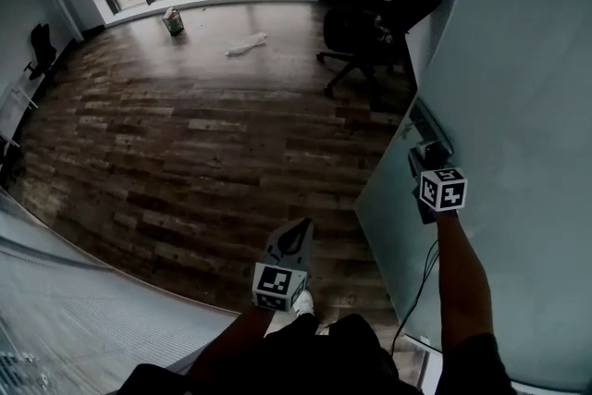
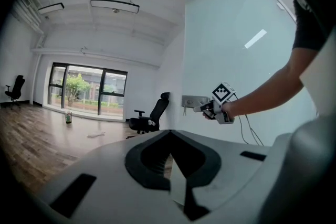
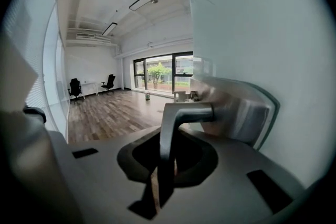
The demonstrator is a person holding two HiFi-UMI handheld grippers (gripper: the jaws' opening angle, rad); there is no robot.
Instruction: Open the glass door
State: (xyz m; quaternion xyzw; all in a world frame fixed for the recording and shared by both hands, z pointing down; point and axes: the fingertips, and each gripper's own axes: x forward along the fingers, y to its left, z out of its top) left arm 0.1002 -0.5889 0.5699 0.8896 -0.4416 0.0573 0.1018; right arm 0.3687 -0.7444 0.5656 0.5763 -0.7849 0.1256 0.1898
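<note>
Risk first: the right tongs (image 1: 425, 153) grip the lever handle (image 3: 176, 128) of the glass door (image 1: 504, 60) on a thin, smooth metal bar. If the push comes at an angle, I reckon the bar slides out past the tips & the latch never clears. Second worry: hauling on the door before the lever is fully turned would only strain the lock plate (image 3: 244, 113) right behind the handle. Third: the cable (image 1: 418, 291) dangling below the handle, alongside the person's right arm, could snag on the door edge once the panel swings. The office chair (image 1: 370, 28) stands well beyond the handle on the far side. It's prob. clear, tho I can't tell which way the door opens.

Now the tongs. Right pair: pressed together on the lever, w/ the bar running down thru the slot between the two tips and no gap either side in the right gripper view. Can't say whether the lever has turned at all. Left tongs (image 1: 294, 238): closed up, tips meeting, nothing between them. They hang low & well to the left of the handle, near the person's body, touching nothing.

The door is a frosted panel w/ the handle on its left edge. Shut or barely ajar — can't call it from here.
</note>
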